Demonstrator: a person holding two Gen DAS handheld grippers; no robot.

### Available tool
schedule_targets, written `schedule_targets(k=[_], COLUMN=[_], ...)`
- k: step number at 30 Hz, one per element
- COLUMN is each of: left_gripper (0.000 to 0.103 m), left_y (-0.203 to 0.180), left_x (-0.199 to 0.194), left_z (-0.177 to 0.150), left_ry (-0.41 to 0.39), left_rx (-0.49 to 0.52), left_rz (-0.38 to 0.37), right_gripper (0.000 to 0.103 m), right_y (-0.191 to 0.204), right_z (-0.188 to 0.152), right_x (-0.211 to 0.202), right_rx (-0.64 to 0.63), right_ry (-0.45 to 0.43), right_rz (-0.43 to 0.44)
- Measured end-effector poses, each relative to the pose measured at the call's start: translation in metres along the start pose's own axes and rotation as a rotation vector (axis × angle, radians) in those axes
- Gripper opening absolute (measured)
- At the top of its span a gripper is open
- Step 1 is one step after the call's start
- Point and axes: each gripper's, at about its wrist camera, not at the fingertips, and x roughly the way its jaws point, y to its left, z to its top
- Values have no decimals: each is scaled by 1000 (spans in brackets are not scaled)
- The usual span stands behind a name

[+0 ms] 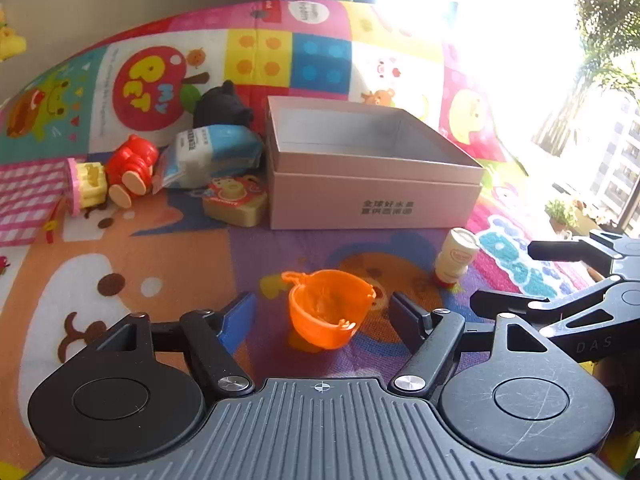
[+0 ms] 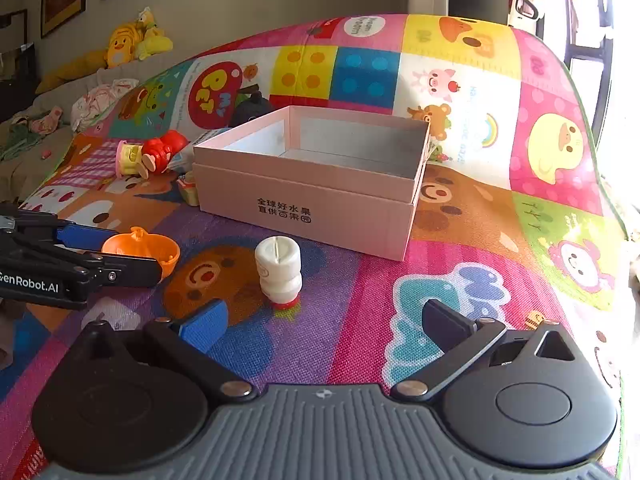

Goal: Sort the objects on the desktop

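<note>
An orange toy basket (image 1: 326,312) lies tilted on the play mat, between the open fingers of my left gripper (image 1: 322,312); I cannot tell if they touch it. It also shows in the right wrist view (image 2: 146,250). A small white bottle (image 2: 279,270) stands upside down on its red cap, just ahead of my open, empty right gripper (image 2: 324,320); it also shows in the left wrist view (image 1: 456,258). An open, empty pink box (image 1: 372,168) stands behind both, also seen in the right wrist view (image 2: 316,184).
Left of the box lie a red figure (image 1: 134,168), a yellow-pink toy (image 1: 86,186), a blue-white packet (image 1: 216,152), a black plush (image 1: 224,106) and a beige toy camera (image 1: 236,200). The colourful mat (image 2: 460,240) covers the surface. Bright window at right.
</note>
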Motion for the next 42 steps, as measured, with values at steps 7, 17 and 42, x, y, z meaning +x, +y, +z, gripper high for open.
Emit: schedule_targets(k=[7,17,42], left_gripper=[89,96,101], left_y=[-4,-8,22], left_x=[3,0,-6], left_z=[-10,-5,-16], left_ry=[33,27,-22], left_rx=[7,-11,-101], left_rz=[0,-140,-19], right_gripper=[103,103,25], right_y=[3,8,34], right_z=[-4,-6,23], right_x=[6,10,30], right_rx=[4,4,-125], right_ry=[99,135,29], right_rz=[50,47,-14])
